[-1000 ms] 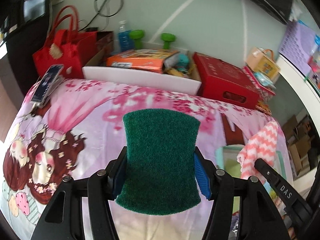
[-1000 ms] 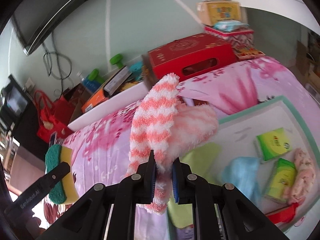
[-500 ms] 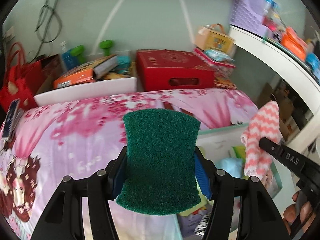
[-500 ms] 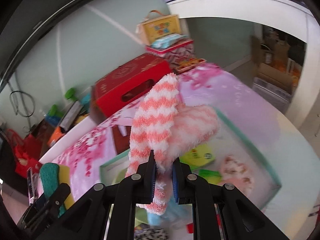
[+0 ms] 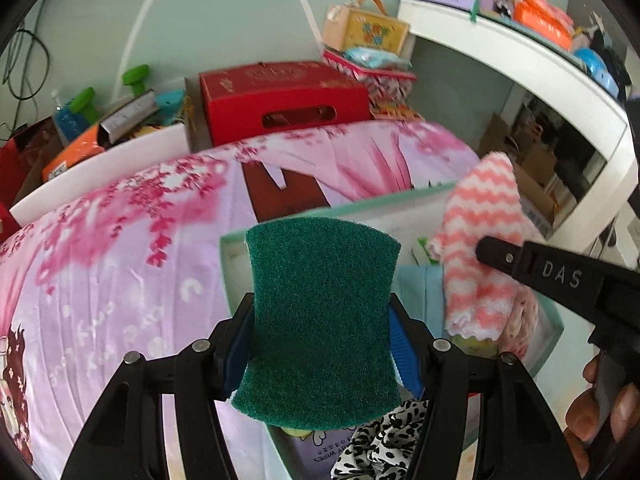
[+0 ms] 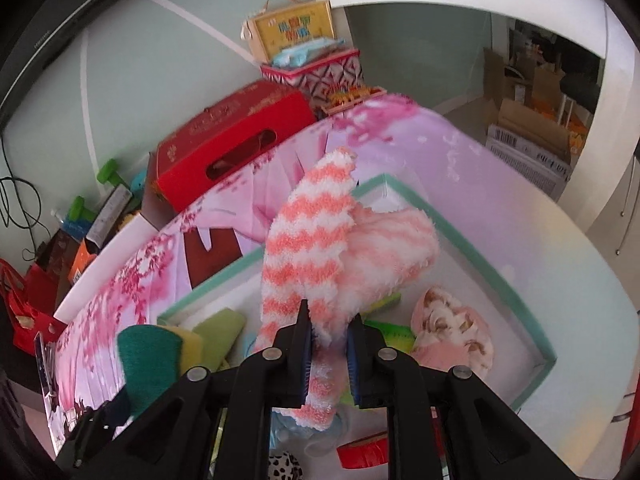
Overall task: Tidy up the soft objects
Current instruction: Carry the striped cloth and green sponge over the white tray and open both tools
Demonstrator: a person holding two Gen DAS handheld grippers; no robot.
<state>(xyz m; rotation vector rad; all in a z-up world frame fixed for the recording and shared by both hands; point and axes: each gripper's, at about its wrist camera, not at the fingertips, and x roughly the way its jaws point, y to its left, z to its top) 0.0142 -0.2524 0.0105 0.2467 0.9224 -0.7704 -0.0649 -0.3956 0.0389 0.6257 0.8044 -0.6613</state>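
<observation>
Holding two loads over one landmark, you have both grippers above the mint-rimmed box [image 6: 472, 236], which sits on the pink bedsheet [image 5: 120, 248] and already contains cloths, green packets and a pink bundle.

Largest item first: the striped fleece cloth [image 6: 320, 240] is pinched between the narrow-set fingers of your right gripper [image 6: 328, 354], over the middle of the box. Its folded upper part stands well above the jaws while a short tail hangs below them. Risk: on release the tall fold is likely to topple toward the far rim of the box and drape over it, because most of the fabric sits above the grip.

Next, the green scouring sponge [image 5: 320, 324] is clamped at its waist by your left gripper [image 5: 320, 344], over the near-left corner of the box. It bows visibly under the squeeze. Risk: it may spring sideways when the fingers open and land on the bedsheet outside the box, as it hangs close to the rim.

Smallest concern: the two grippers stand near each other above the box. Lowering both together invites a collision or snagging the cloth.
</observation>
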